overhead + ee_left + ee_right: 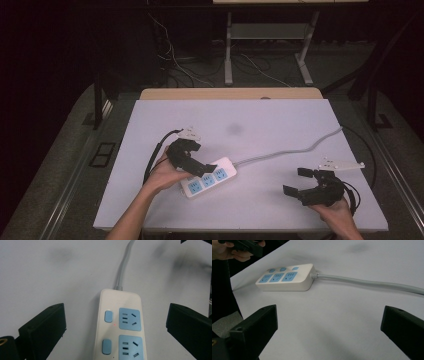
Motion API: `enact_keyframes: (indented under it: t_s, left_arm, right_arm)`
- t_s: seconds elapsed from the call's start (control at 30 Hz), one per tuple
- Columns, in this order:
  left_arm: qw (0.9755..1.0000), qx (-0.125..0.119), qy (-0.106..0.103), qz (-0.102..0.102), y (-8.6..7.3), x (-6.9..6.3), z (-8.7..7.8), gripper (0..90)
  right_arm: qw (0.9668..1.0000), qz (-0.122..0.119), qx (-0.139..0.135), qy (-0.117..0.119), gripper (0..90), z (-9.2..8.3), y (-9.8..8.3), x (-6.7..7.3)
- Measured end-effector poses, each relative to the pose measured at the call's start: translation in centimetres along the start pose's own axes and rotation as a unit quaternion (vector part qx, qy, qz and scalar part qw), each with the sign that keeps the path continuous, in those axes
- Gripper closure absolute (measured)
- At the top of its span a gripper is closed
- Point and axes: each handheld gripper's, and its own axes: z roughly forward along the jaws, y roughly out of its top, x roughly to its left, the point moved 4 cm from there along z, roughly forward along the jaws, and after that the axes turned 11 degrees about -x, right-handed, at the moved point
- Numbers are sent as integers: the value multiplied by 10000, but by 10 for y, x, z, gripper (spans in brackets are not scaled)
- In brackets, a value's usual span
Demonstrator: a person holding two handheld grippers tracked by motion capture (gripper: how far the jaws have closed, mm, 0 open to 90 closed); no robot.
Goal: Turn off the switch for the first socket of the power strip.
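White and pale, the surface [280,125] carries a cream power strip [209,177] with blue sockets left of centre in the high view, its grey cord [295,149] running off to the right. The left gripper [200,167] hovers over the strip's left end; the right gripper [299,182] sits well apart.

Left gripper view: jaws spread wide, empty, the strip [121,325] between them (lying below).

Right gripper view: jaws wide apart, empty; the strip [287,277] lies farther off.

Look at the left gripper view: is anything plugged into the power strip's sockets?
No. The two blue sockets on the power strip seen there are bare, with only its own grey cable leaving the end.
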Motion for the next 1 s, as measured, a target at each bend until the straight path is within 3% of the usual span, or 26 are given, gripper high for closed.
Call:
enact_keyframes:
  t_s: [0.47, 0.8, 1.0]
  left_arm:
    - [9990, 391, -151, 169, 5, 2, 18, 76]
    - [9975, 611, -285, 199, 8, 5, 28, 195]
    - [9966, 698, -326, 279, 7, 5, 31, 353]
  right_arm:
    - [10000, -47, 12, -12, 7, 0, -1, 0]
    - [10000, -55, 8, -27, 7, 0, -1, 0]
    - [10000, -74, 40, -24, 7, 0, -2, 0]
